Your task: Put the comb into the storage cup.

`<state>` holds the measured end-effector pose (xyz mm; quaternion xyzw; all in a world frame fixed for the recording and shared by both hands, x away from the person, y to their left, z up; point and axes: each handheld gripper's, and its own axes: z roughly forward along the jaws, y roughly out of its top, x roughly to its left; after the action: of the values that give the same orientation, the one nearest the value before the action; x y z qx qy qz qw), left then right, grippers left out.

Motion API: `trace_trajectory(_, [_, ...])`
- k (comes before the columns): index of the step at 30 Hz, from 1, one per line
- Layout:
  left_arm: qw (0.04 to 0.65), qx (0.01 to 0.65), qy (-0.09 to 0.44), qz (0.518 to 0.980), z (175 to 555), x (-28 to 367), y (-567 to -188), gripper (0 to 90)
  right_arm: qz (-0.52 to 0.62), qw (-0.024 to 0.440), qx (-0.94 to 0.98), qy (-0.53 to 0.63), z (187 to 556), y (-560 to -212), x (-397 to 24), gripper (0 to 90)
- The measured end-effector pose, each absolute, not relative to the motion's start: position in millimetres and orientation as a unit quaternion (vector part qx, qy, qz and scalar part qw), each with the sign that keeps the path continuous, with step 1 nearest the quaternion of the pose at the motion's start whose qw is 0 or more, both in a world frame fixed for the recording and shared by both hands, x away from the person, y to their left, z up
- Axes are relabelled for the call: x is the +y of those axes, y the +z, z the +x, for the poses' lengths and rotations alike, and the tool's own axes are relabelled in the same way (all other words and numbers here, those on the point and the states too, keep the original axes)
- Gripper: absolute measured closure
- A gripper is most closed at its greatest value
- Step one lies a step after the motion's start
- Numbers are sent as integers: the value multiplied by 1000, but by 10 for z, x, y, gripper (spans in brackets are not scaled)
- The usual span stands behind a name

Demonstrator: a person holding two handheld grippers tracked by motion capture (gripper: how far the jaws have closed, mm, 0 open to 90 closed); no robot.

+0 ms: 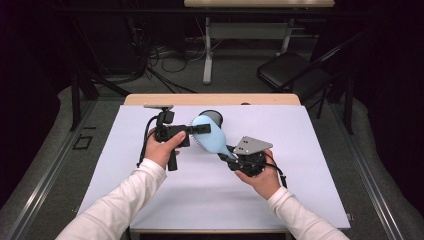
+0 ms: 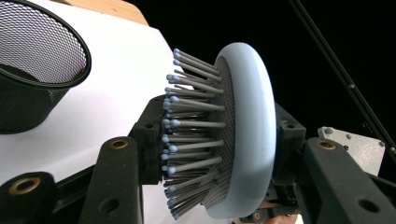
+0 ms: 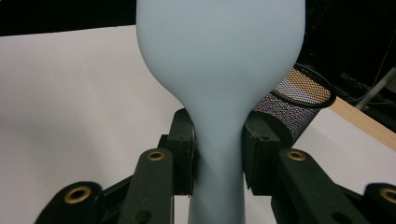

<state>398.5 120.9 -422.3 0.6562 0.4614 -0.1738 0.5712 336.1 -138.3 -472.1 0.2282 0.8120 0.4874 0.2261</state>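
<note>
Hairbrush (image 1: pixel 210 136), pale blue, hangs at the high view's centre, above the white table cover (image 1: pixel 300 200). Right gripper (image 1: pixel 226 153) clamps its handle while left gripper (image 1: pixel 200 129) pinches the bristled head, probably a handover. Mesh cup (image 1: pixel 214 117) waits just behind.

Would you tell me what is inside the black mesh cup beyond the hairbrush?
The mesh cup's visible inner wall is bare. Its bottom is hidden by the rim, and the hairbrush covers part of it from above.
</note>
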Motion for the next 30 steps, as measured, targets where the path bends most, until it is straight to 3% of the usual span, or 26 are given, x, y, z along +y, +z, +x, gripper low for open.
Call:
trace_trajectory(15, [566,468,-176,655,4022,1180,-4218,509,231,220,811,491,3361,-4733,-1390,646])
trace_trajectory(30, [566,475,-166,653,4055,1203,-4226,510,233,211,813,490,3362,-4751,-1386,555])
